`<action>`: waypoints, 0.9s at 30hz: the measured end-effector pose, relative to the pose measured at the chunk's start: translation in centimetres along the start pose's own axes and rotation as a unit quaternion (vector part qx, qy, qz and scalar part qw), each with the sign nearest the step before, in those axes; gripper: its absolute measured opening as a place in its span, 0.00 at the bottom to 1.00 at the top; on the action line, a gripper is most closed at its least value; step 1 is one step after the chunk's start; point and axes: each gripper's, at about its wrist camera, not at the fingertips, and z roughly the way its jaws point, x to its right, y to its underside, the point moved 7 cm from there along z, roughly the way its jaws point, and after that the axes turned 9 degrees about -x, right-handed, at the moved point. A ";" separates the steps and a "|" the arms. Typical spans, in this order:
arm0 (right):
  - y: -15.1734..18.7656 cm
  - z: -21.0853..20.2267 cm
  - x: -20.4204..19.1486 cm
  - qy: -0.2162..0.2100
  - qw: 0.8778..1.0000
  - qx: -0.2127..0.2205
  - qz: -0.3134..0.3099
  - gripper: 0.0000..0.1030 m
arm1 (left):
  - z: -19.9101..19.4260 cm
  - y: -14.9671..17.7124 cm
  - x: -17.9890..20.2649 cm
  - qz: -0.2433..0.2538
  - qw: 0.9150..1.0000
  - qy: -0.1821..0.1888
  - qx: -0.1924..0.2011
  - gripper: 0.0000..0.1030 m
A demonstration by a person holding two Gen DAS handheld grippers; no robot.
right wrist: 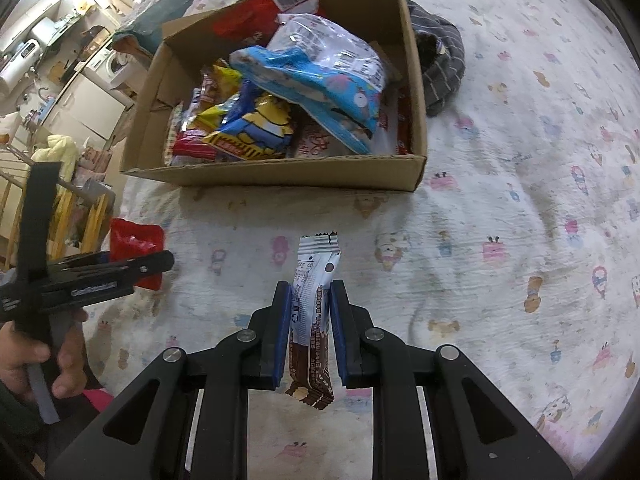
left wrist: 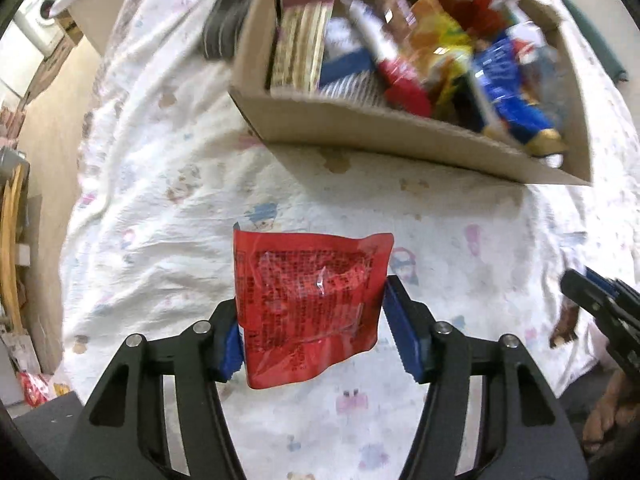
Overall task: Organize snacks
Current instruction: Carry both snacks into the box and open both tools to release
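Red foil fills the gap between my left fingers [left wrist: 312, 332]: a flat red pouch [left wrist: 310, 308] with fine print on its face hangs upright there. The left blue pad presses its edge and the right pad [left wrist: 402, 332] sits just at its other edge, so I am clenched on it across its width. Beyond those fingertips lies a white bedsheet [left wrist: 160, 184] printed with small cartoon figures, and further out, up and to the right of the fingers, stands an open cardboard box [left wrist: 360, 132] crammed with snack packets in red, yellow, blue and white; this part is blurred. At the right edge of that view my other tool pokes in. My right fingers [right wrist: 310, 332] are clamped tight on a slim brown-and-white snack bar [right wrist: 312, 320]. It stands nearly upright between the blue pads, its white crimped end poking out past the fingertips and its brown end drooping back toward my palm. Straight ahead of these fingers is the same box [right wrist: 280, 172], with a light blue bag [right wrist: 320, 80] heaped on top. Off to the left, my left hand [right wrist: 40, 356] grips the handle of its tool, the red pouch showing at its tip. A grey striped cloth [right wrist: 440, 60] lies just beside the box's far right corner.
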 end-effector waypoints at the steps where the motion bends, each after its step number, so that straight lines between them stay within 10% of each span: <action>1: 0.0 0.0 -0.2 -0.002 1.000 0.002 -0.001 0.20 | -0.9 0.1 0.0 0.003 1.000 0.000 0.010 0.56; 12: -1.8 -5.1 -2.4 -0.046 0.996 0.080 -0.013 0.20 | -8.6 -1.7 1.7 0.018 0.996 0.005 0.092 0.56; 27: -14.5 -8.5 1.4 -0.026 0.987 0.156 0.033 0.20 | -10.9 -9.7 4.1 0.035 0.989 0.028 0.142 0.56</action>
